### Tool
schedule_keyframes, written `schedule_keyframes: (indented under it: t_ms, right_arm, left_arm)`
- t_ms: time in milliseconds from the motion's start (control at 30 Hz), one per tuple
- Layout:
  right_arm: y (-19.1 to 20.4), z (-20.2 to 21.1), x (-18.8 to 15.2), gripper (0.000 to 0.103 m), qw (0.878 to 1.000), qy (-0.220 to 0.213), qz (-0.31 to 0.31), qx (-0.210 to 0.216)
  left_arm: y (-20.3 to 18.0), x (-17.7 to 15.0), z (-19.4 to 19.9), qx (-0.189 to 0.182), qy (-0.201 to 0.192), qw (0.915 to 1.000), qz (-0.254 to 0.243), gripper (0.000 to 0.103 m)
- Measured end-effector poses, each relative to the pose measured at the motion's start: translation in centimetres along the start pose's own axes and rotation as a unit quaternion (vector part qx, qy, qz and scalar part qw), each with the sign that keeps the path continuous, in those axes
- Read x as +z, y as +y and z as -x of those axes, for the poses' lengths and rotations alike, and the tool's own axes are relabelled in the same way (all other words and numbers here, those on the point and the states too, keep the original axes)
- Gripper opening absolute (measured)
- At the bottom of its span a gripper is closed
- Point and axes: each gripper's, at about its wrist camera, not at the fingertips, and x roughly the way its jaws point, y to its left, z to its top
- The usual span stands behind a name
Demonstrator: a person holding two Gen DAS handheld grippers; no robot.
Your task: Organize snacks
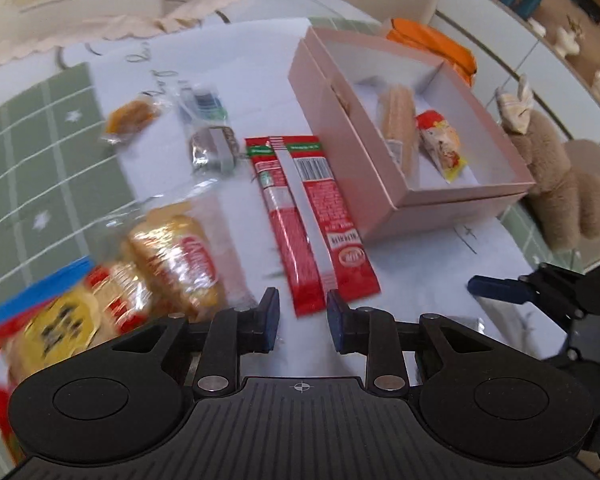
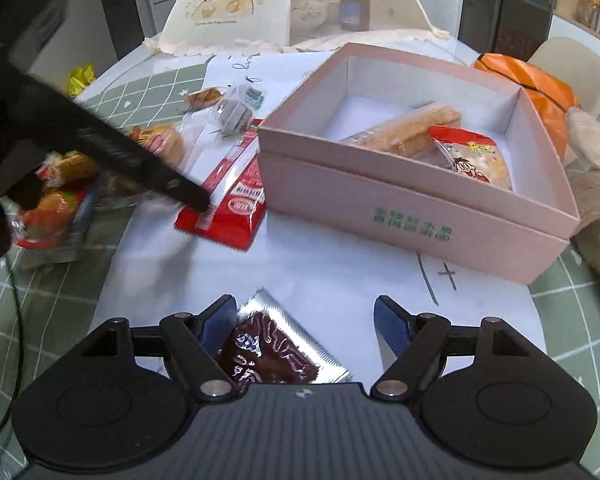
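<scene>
A pink box (image 1: 340, 128) (image 2: 400, 216) holds a long wafer pack (image 1: 398, 120) (image 2: 412, 128) and a red-and-yellow snack pack (image 1: 440, 144) (image 2: 476, 156). A long red packet (image 1: 308, 216) (image 2: 232, 196) lies on the white sheet beside the box. My left gripper (image 1: 303, 320) is open just short of the red packet's near end. My right gripper (image 2: 306, 324) is open around a silver-edged brown snack pouch (image 2: 268, 356) on the table. Clear-wrapped cakes (image 1: 180, 260) (image 2: 160, 140) lie to the left.
Small wrapped snacks (image 1: 130, 118) (image 1: 210, 148) lie farther back. A red-and-yellow bag (image 1: 56, 328) is at the near left. A plush toy (image 1: 560, 184), orange cloth (image 1: 432, 40) (image 2: 524, 76) and a food cover (image 2: 292, 4) ring the table.
</scene>
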Motion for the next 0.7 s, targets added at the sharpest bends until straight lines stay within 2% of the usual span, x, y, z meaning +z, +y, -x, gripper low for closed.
schedule_keyframes:
  t_ms: [100,167,333,433,500,533,600,700]
  right_arm:
    - [0.0,1.7,0.3,0.076,1.0,-0.014,0.011,0.011]
    - [-0.1,3.5,1.4,0.076,0.999,-0.042,0.03,-0.003]
    - [-1.8,8.6,6.9,0.076,0.99,-0.132,0.027,-0.034]
    - [-3.2,11.9,10.9,0.077,0.982,-0.185,-0.007,-0.042]
    - [-4.1,13.3,13.1,0.08,0.978,-0.203,-0.035,-0.027]
    - [-4.3,13.4,13.9,0.084,0.978,-0.203,-0.043,-0.016]
    - [-4.1,12.6,14.8,0.085,0.98,-0.19,-0.051,-0.006]
    - [-2.7,9.3,15.0,0.085,0.987,-0.151,-0.055,0.007]
  left_arm:
    - [-0.7,0.3,3.5,0.021,-0.03,0.9992,-0.018,0.03]
    - [-1.4,1.2,6.2,0.039,-0.055,0.9969,-0.041,0.03]
    - [-2.6,3.9,12.6,0.082,-0.124,0.9865,-0.07,0.032]
    - [-1.9,4.8,16.3,0.111,-0.176,0.977,-0.045,0.032]
    - [-0.6,4.7,17.6,0.119,-0.194,0.9738,-0.008,0.032]
    - [0.2,4.4,17.9,0.119,-0.197,0.9732,0.009,0.032]
    - [1.7,3.4,17.6,0.116,-0.192,0.9737,0.041,0.032]
    - [4.0,1.1,15.8,0.109,-0.165,0.9777,0.07,0.032]
